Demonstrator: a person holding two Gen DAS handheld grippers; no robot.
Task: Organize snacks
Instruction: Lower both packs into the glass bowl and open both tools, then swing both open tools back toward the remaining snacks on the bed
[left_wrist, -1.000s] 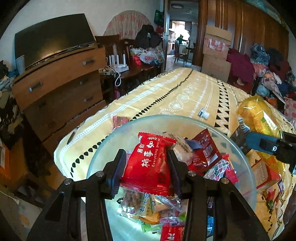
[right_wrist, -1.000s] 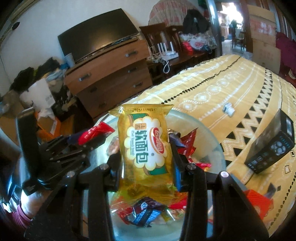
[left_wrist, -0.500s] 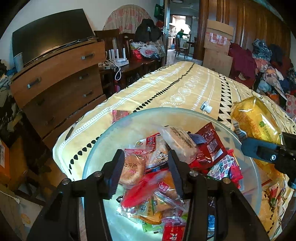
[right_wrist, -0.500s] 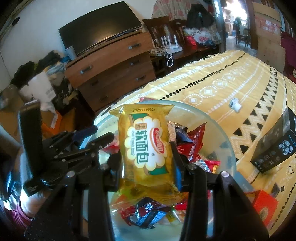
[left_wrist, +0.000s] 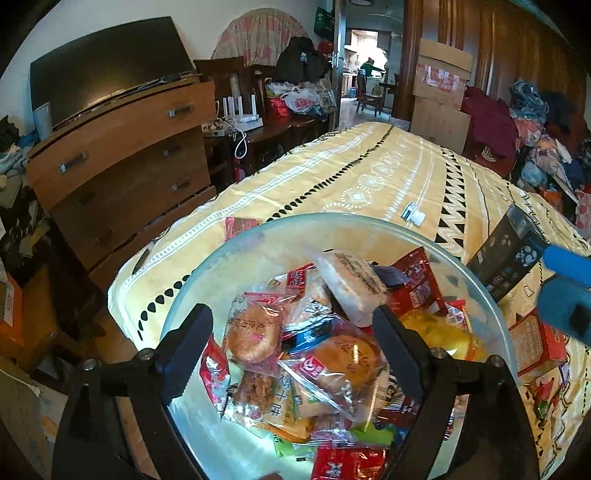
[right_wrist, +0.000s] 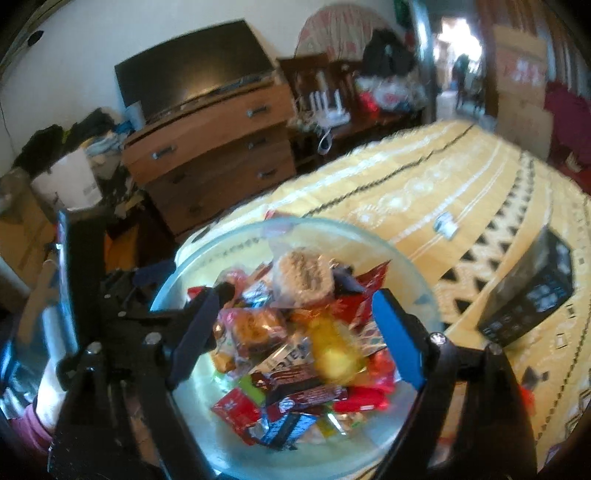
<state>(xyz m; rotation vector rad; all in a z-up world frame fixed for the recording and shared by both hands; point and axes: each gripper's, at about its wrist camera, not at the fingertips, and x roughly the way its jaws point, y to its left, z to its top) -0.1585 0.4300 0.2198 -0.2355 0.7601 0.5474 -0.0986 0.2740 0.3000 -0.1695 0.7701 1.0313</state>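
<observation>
On the yellow patterned bedspread, the glass bowl holds the snack pile beneath 2 opening, empty tongs, left gripper and right gripper, while a red box waits at 3 o'clock, nearer the right.

The left tool is all black: two flat, tapered fingers on angular black brackets, each fixed with round silver screws. The right tool has the same black frame and screws, but its fingers are faced in bright blue. A pink sleeve cuff shows at the person's wrist.
</observation>
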